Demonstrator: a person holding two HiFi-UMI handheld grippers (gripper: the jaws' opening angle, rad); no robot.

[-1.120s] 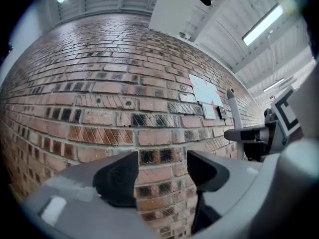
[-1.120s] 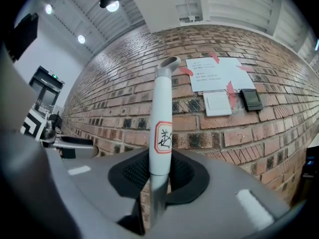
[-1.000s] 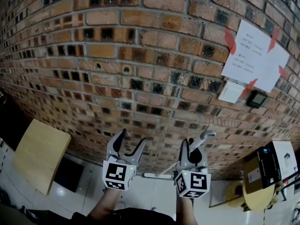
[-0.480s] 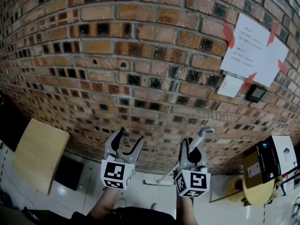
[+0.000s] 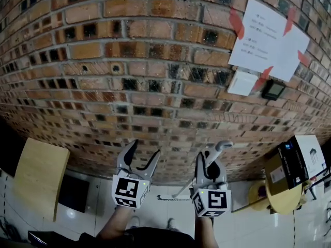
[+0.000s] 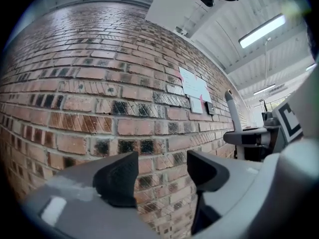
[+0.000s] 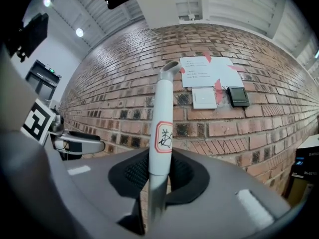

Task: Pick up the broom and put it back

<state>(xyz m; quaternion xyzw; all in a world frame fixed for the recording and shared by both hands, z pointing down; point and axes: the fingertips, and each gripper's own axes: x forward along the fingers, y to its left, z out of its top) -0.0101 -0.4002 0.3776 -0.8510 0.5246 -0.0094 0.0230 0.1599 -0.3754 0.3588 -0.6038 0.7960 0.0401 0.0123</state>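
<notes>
The broom has a grey-white handle (image 7: 160, 118) with a red-framed sticker and a bent top end. My right gripper (image 7: 157, 173) is shut on this handle, which stands upright between the pads. In the head view the handle top (image 5: 220, 146) rises above the right gripper (image 5: 209, 161), and the bristle head (image 5: 173, 197) hangs low over the floor. My left gripper (image 5: 143, 151) is open and holds nothing. Only brick wall shows between its pads in the left gripper view (image 6: 160, 171). There the broom handle (image 6: 233, 118) stands at the right.
A brick wall (image 5: 129, 61) fills the view just ahead. Papers taped with red tape (image 5: 266, 37), a white switch plate (image 5: 241, 82) and a small black device (image 5: 272, 89) hang on it. A wooden board (image 5: 39, 177) stands at left, and boxes (image 5: 295, 167) on a yellow stool at right.
Both grippers have edged toward the brick wall and slightly down, the right one still holding the broom. The wall looks closer and the papers sit higher in the head view.
</notes>
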